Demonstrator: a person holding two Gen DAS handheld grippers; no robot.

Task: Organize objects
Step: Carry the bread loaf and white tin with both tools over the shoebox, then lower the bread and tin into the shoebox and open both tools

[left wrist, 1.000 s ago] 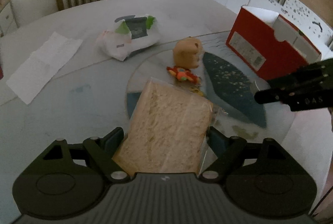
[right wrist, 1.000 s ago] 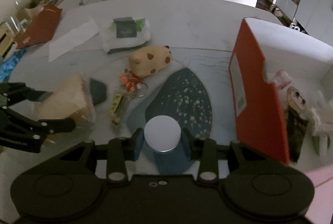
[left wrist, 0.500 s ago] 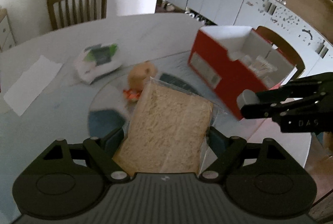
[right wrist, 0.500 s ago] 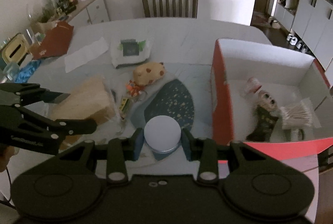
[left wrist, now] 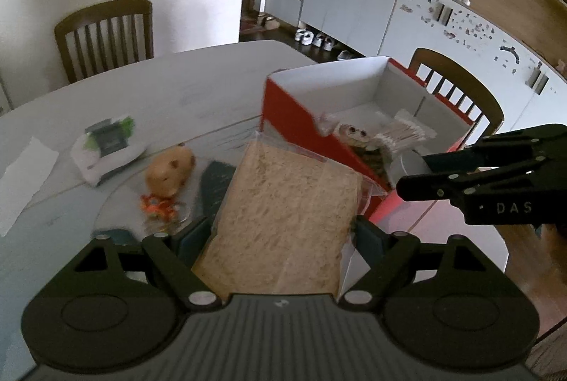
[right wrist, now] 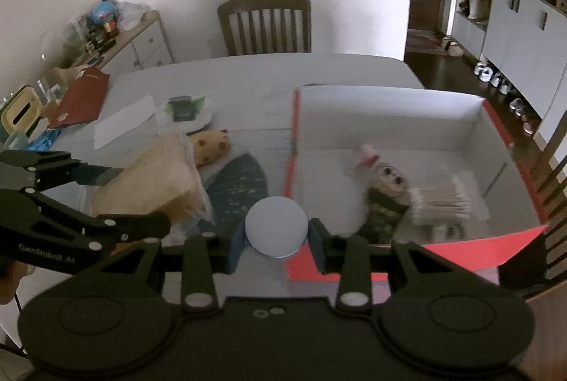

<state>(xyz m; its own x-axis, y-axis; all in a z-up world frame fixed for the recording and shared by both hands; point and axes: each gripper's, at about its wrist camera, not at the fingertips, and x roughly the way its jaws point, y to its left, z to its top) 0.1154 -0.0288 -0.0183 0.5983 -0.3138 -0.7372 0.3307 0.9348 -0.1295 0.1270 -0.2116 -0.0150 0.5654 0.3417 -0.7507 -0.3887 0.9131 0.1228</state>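
Note:
My left gripper (left wrist: 280, 232) is shut on a bag of sliced bread (left wrist: 283, 196), which hangs above the table beside the red box (left wrist: 294, 122). My right gripper (right wrist: 276, 235) is shut on a small round white tub (right wrist: 276, 221), held over the near left corner of the box (right wrist: 389, 118). Inside the white-lined box lie a small doll (right wrist: 386, 189) and a bundle of cotton swabs (right wrist: 443, 200). In the right wrist view the left gripper (right wrist: 141, 198) and bread (right wrist: 152, 179) are at the left. The left wrist view has the right gripper (left wrist: 413, 172) at the right.
On the round table (left wrist: 177, 90) lie a hamster plush (left wrist: 170, 172), an orange toy (left wrist: 156, 207), a tissue pack (left wrist: 106, 147) and a paper sheet (left wrist: 21, 175). Wooden chairs stand behind the table (right wrist: 265, 23) and beyond the box (left wrist: 457, 87). A cluttered sideboard (right wrist: 106, 40) is at the left.
Both grippers have risen and moved right toward the red box with their loads. The box's inside has come into view, and the table objects have dropped away to the left.

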